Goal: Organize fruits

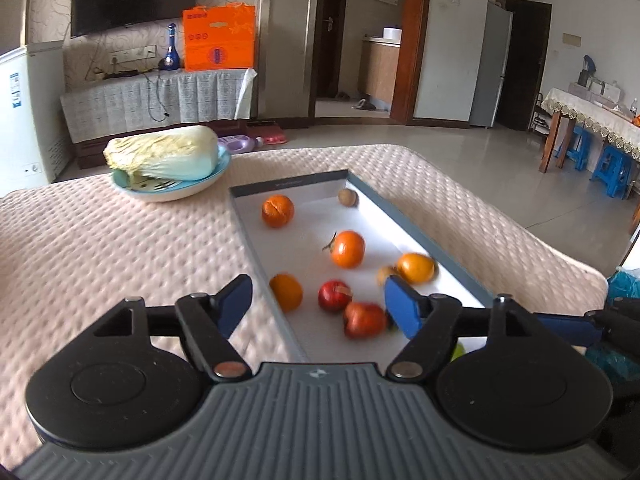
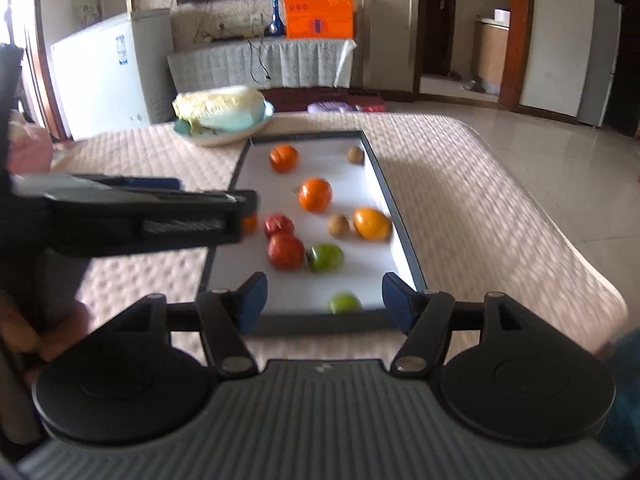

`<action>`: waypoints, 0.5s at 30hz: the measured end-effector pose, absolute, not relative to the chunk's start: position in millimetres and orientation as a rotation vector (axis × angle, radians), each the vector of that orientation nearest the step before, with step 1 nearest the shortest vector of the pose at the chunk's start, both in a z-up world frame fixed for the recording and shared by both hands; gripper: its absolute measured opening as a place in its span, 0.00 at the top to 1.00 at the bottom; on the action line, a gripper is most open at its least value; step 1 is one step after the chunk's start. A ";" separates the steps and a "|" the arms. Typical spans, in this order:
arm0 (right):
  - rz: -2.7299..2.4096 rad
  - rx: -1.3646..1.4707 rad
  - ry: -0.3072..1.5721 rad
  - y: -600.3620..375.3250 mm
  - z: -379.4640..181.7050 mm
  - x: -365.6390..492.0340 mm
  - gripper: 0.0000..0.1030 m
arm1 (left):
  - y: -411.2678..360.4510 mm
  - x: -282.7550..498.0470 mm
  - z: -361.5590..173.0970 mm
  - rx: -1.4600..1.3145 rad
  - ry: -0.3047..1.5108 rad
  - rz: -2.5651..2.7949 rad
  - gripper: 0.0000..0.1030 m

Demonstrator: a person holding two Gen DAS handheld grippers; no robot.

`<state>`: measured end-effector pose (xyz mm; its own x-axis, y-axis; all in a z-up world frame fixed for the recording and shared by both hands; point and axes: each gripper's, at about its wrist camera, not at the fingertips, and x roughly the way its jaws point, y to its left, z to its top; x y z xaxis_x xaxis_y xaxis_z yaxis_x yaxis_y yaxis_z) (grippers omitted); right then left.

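We hold our left tool with its blue pads spread wide and nothing between them; it hangs over the near left edge of the shallow grey tray, one pad over the quilted bench, the other over the tray's white floor; our right tool is likewise parted and empty, poised just short of the tray's near wall.

Ahead of the left tool, inside the tray, lie the fruits; nearest are two red apples, side by side between the pads as we look along them; an orange sits just beside the left pad against the tray wall; beyond come a persimmon with a stem, a yellow-orange fruit with a small brown fruit touching it near the right pad, then a split-skinned tangerine and another brown fruit at the far end.

From the right tool we also see a green fruit touching the nearer red apple, and a second green fruit by the near wall, between our pads; the left tool reaches in from the left of this view.

Far off to the left of both tools, a napa cabbage rests in a pale blue bowl, just beside the tray's far corner.
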<state>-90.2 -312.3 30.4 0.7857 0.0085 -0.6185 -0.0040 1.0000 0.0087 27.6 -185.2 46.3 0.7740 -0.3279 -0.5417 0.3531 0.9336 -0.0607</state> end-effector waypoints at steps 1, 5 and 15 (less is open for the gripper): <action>0.001 0.011 0.675 -313.1 29.6 -94.2 0.36 | -182.5 20.5 47.3 0.045 0.578 -0.367 0.23; -0.025 0.028 0.684 -318.6 26.9 -104.8 0.36 | -174.3 -7.8 48.2 0.059 0.578 -0.371 0.23; -0.074 0.054 0.683 -331.7 24.8 -117.3 0.36 | -173.8 -57.0 44.4 0.123 0.571 -0.382 0.22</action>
